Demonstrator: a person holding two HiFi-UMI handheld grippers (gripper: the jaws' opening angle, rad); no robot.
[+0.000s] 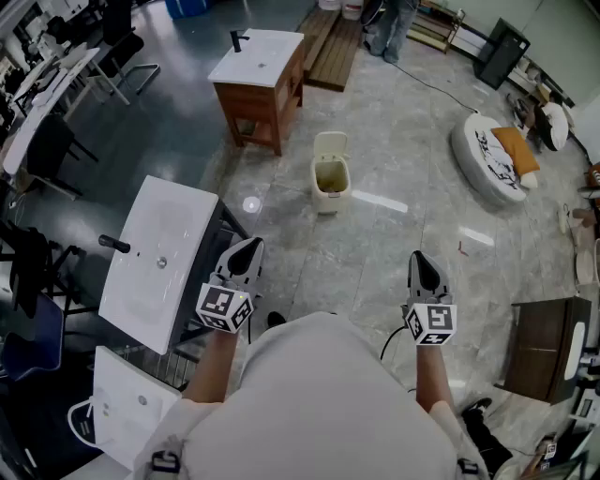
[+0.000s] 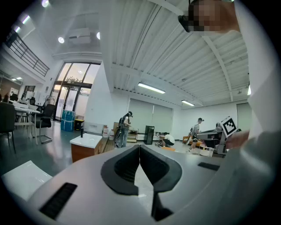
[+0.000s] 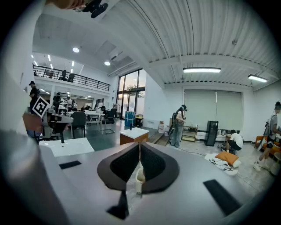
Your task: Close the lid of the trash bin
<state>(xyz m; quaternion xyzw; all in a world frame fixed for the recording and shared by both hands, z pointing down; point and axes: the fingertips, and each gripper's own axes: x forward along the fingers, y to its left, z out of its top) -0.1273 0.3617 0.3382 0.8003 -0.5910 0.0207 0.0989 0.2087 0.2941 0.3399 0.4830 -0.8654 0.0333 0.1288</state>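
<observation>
The small cream trash bin (image 1: 330,184) stands on the glossy floor well ahead of me, its lid (image 1: 331,144) tipped up and back, open. Both grippers hover near my body, far short of the bin and pointing toward it. My left gripper (image 1: 250,246) is shut with nothing in it; in the left gripper view its jaws (image 2: 139,147) meet at the tips. My right gripper (image 1: 419,256) is also shut and empty (image 3: 139,145). Through the slit below the closed tips in the right gripper view, the distant bin (image 3: 140,176) shows.
A wooden cabinet with a white sink top (image 1: 259,79) stands behind and left of the bin. A white basin on a rack (image 1: 157,260) sits close at my left. A white cushion bed (image 1: 491,156) lies far right, a dark board (image 1: 544,347) near right. People stand at the back (image 1: 392,26).
</observation>
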